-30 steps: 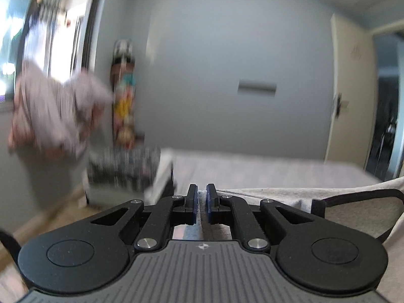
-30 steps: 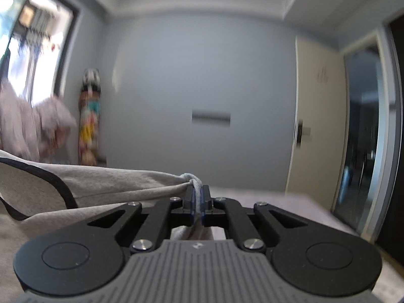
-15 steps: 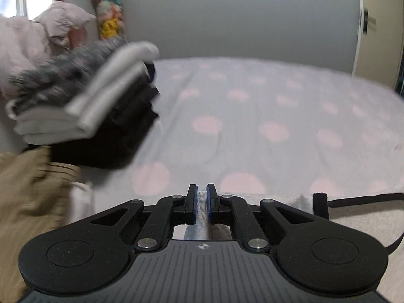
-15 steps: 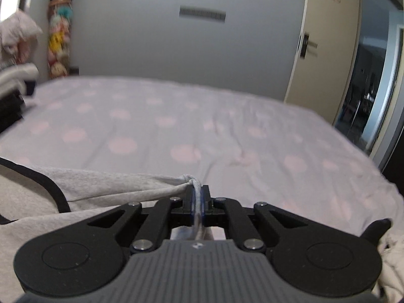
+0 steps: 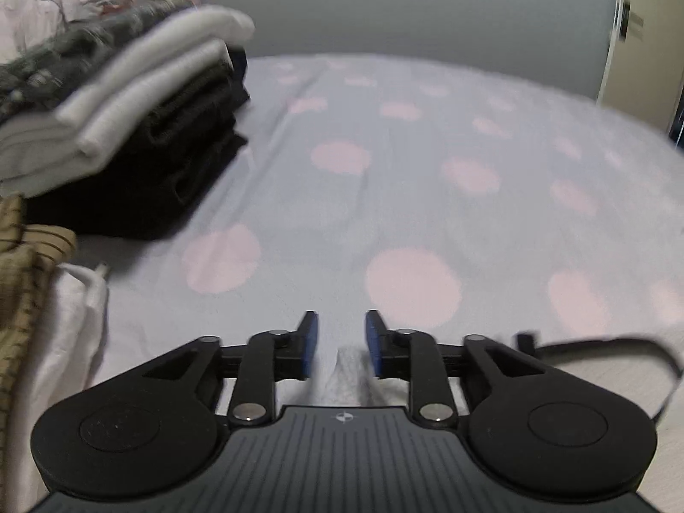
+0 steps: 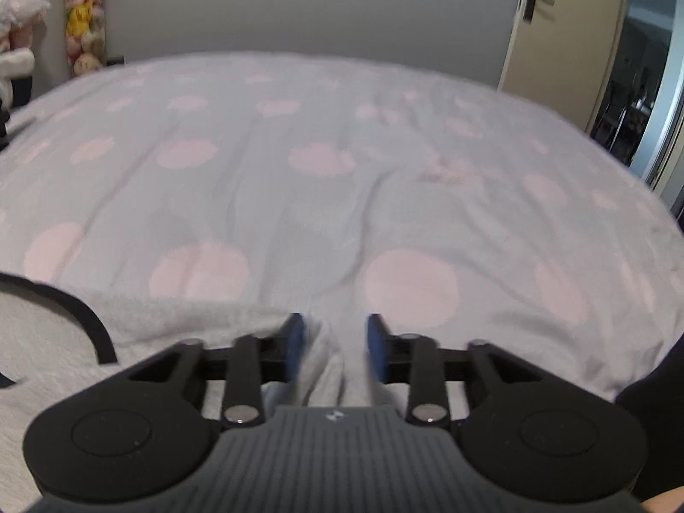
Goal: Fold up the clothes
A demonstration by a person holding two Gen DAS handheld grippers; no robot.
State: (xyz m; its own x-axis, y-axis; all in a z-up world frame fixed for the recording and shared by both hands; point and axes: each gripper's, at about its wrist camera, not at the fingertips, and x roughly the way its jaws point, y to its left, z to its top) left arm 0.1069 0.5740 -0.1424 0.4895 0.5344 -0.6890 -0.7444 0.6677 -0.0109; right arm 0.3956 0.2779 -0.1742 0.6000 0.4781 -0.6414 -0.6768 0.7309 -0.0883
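A light grey garment with a black-trimmed neckline lies at the near edge of the bed. In the left wrist view its shoulder fabric sits loose between the jaws of my left gripper, which are opening; the pads do not press on it. The black trim curves off to the right. In the right wrist view my right gripper is also opening, with a ridge of the same grey cloth lying slack between its blue pads.
The bed has a pale sheet with pink dots. A stack of folded dark and white clothes stands at its left, with a tan striped garment and white cloth in front. A door stands at the far right.
Both grippers came down from facing the wall to the bed while shut on the grey garment. Now both have parted their jaws and the cloth lies loose on the sheet.
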